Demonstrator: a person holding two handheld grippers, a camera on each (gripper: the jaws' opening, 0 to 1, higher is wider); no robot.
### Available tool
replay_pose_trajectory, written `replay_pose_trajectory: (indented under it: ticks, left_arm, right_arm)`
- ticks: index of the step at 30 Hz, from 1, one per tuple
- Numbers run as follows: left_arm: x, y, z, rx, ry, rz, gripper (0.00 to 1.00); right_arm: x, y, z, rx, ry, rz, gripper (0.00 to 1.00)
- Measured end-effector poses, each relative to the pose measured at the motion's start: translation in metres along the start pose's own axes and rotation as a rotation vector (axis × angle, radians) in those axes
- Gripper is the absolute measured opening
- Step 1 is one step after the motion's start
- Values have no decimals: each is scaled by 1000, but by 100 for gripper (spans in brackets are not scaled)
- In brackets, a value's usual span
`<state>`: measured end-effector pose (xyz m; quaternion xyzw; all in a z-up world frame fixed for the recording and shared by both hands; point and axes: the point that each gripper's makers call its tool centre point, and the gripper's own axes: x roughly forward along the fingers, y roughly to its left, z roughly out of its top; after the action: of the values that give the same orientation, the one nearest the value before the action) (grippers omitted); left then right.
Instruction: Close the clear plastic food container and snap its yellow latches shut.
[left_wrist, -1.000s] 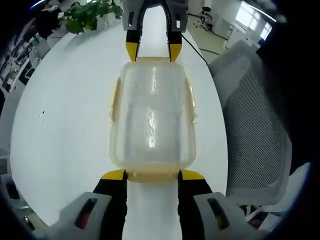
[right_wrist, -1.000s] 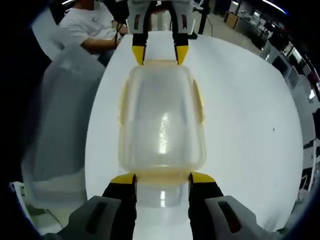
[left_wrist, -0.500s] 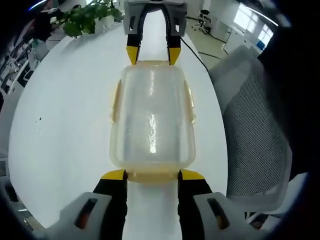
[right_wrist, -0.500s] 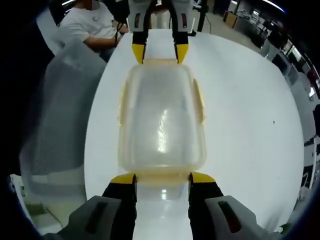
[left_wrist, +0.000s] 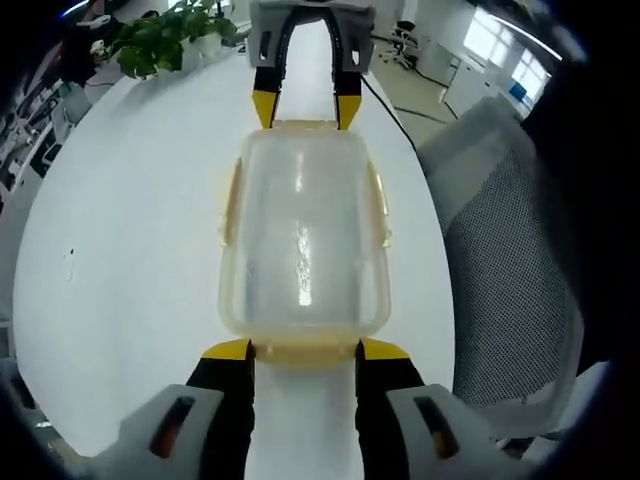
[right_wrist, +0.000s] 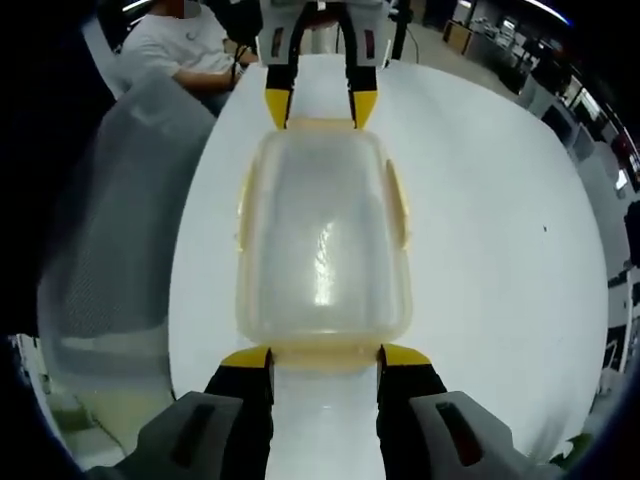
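no visible change, slight camera drift

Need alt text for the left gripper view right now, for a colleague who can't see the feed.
A clear plastic food container with its lid on lies lengthwise on a white table, yellow latches along its sides. The left gripper meets its near end with open jaws, and the right gripper meets the far end. A mesh chair stands beside the table, a potted plant beyond.
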<state>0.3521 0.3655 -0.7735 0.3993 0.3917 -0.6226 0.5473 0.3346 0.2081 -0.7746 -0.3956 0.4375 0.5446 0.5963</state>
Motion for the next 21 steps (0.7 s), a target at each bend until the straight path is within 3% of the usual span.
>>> replay_pose_trajectory:
  ticks: [21]
  left_arm:
    - [16, -1, 26, 14, -16, -16, 37]
  right_arm:
    - [-6, 3, -32, 11, 28, -5, 39]
